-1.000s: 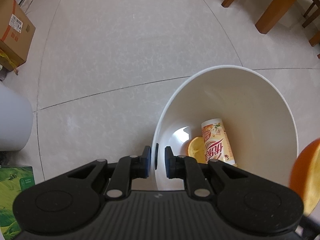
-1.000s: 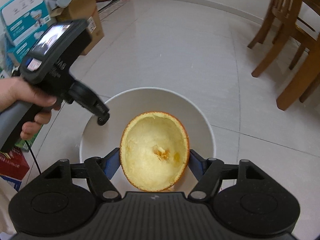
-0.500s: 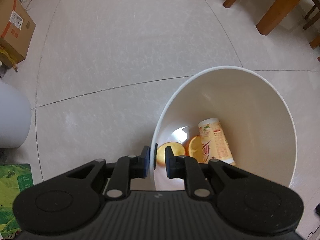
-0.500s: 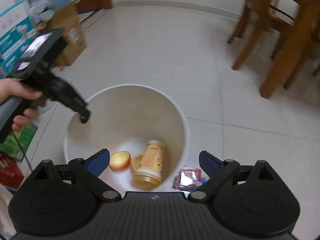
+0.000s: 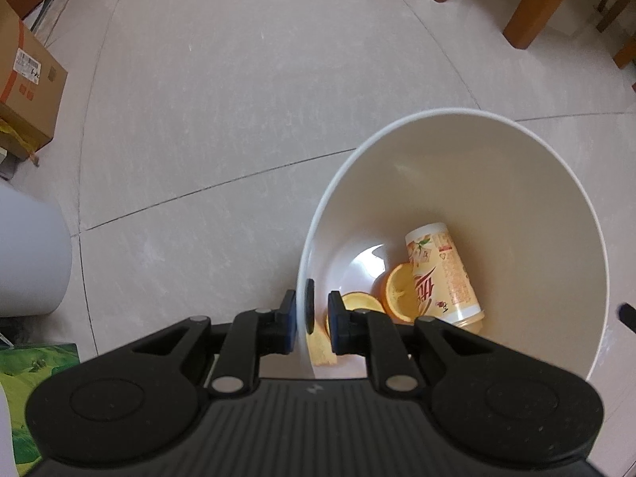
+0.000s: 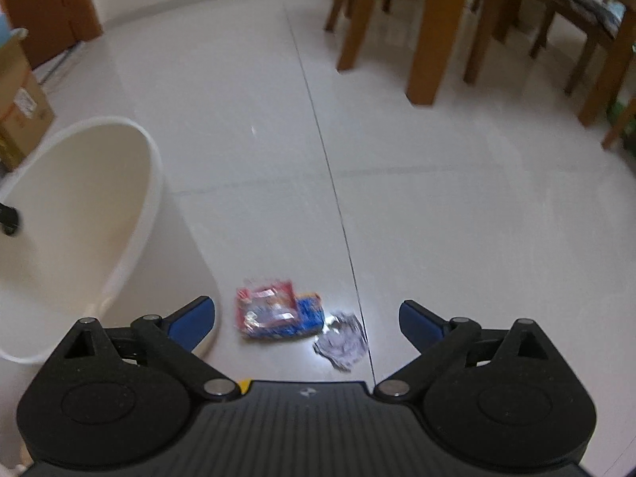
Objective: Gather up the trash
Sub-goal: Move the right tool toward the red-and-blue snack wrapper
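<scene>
Only right wrist shows floor wrappers [image 6: 278, 315].

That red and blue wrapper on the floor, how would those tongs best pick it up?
Probably from straight above, the open right tongs straddling the red and blue wrapper and pinching its crumpled, raised middle. It lies nearly flat on the floor, so a sideways approach finds little to grip.

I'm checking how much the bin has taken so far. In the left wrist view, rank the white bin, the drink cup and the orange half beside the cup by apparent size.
1. White bin, by far the largest.
2. Drink cup, lying on its side.
3. Orange half, partly hidden behind the cup, so its real extent is unsure.
</scene>
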Tool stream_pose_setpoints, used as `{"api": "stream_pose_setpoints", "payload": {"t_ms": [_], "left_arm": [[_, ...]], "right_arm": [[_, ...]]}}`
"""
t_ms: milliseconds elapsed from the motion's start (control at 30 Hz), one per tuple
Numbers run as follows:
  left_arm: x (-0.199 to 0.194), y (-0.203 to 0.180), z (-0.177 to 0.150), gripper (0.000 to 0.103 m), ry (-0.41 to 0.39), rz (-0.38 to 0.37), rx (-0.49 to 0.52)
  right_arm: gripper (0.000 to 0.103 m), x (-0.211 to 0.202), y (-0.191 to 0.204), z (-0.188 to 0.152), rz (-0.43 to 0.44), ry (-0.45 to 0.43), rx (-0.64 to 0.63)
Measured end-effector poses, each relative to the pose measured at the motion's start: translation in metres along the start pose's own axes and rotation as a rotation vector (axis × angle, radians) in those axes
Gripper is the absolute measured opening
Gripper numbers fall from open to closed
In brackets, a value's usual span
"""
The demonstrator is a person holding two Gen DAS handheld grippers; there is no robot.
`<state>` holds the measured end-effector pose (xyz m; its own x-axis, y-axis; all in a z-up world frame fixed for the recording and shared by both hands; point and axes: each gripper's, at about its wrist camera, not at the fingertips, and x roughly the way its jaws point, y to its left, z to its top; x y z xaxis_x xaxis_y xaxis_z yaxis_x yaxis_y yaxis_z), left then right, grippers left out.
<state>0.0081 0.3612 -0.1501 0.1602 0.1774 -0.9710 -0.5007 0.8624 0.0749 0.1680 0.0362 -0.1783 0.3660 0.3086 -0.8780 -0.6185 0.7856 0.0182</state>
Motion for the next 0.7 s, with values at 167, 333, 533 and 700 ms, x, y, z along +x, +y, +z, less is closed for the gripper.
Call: {"api": "stream_pose_setpoints", "payload": {"t_ms": [167,333,533,700], "left_arm": [[0.0,0.002,-0.001,0.013,-0.002,-0.001,0.0],[-0.002,0.004,-0.002,0.013,-0.01,-0.01,0.001],[-0.002,0.005,-0.001,0.013,-0.006,-0.008,-0.008],[-0.001,0.002,-0.001,0.013,-0.006,0.001,0.002]], "right_arm": [[0.101,0.052,-0.002,-0.025,0.0,0.018,-0.009],[0.101,0.083,0.014,-0.035,0.055,0.002,-0.033],[0.101,0.122,0.026,-0.041,0.045,0.002,-0.086],[0.101,0.145,0.03,-0.038,0.053,-0.013,-0.084]]}}
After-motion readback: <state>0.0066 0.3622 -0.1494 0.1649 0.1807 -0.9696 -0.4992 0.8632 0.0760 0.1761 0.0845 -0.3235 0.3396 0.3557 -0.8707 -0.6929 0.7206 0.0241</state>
